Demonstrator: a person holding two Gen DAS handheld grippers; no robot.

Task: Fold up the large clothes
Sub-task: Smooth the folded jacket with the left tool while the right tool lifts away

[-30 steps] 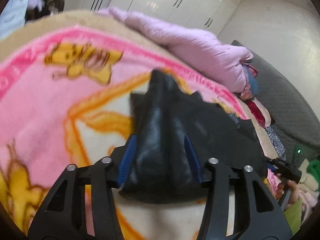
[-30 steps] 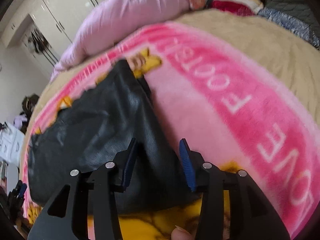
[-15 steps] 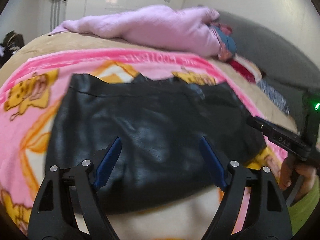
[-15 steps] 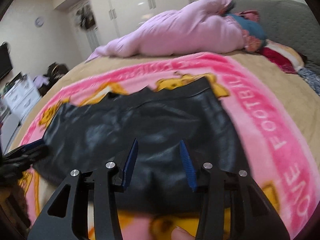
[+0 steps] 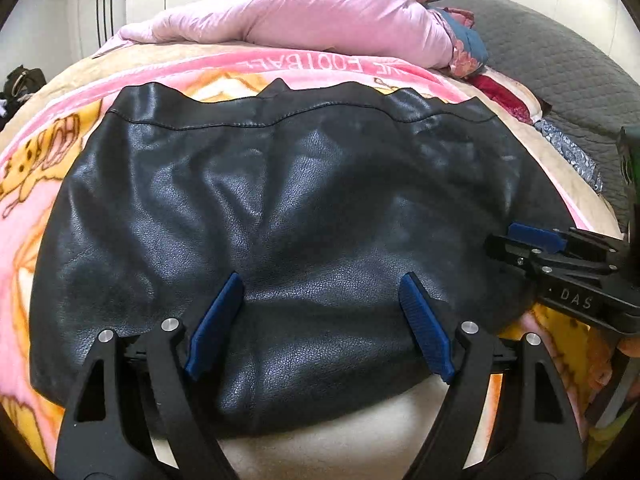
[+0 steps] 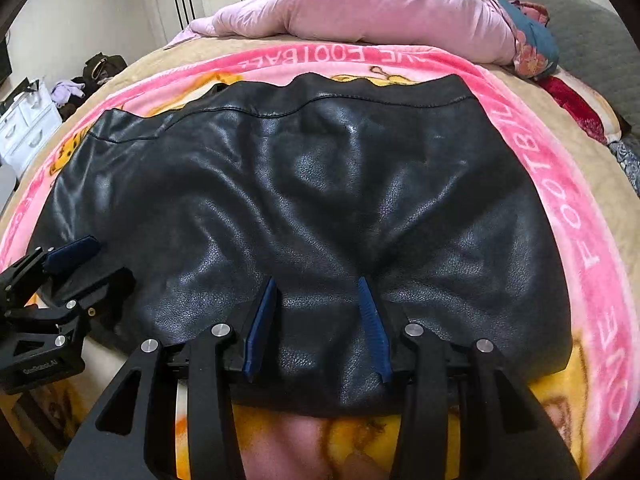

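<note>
A black leather-look garment (image 5: 280,208) lies spread flat on a pink cartoon blanket (image 6: 560,208) that covers the bed, its stitched hem along the far edge and its near edge just short of the blanket's yellow print.

The left gripper (image 5: 320,320) stands over the near edge with its jaws well apart, having just been opening; the cloth lies under them, and the blue pads (image 5: 216,324) do not press on it. In the right wrist view the same gripper sits at the garment's left corner.

The right gripper (image 6: 318,324) hovers over the near edge further along, its jaws partly apart with leather showing between them; whether the pads pinch it cannot be told.

A pink quilt (image 5: 320,12) is heaped along the far side of the bed, well clear of the garment. Bare blanket rings the garment on every side.
</note>
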